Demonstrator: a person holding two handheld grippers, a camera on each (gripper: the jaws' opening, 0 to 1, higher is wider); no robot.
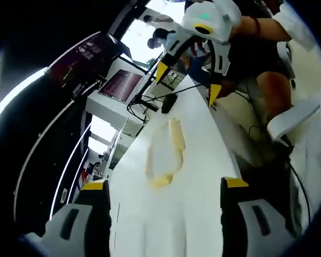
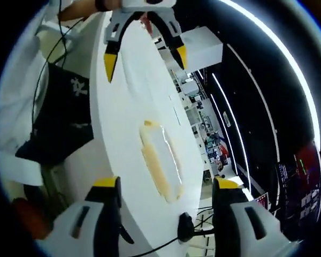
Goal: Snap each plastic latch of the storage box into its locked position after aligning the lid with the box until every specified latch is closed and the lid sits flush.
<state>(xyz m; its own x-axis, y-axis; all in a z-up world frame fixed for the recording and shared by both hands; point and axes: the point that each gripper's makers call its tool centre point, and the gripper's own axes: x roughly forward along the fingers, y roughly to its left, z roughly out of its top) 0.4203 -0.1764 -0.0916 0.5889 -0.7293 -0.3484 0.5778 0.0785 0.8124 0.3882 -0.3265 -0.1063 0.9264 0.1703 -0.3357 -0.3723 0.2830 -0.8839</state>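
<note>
Storage box (image 1: 165, 152) lay on white table (image 1: 192, 214), between both grippers, well apart from each. Left gripper (image 1: 166, 187) jaws apart, empty; right gripper (image 2: 163, 184) jaws apart, empty. Risk — pale box washed out, latches unreadable; misjudged approach could shove lid askew.

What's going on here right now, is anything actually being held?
Nothing is held yet. A person holds two grippers facing each other across a white table. The storage box, clear with a pale yellow rim, lies on the table between them. The left gripper and the right gripper are both open, yellow-tipped fingers spread wide, and both are well short of the box. Whether any latch is closed is too small to tell. A black mouse with its cable lies at the table's edge.
</note>
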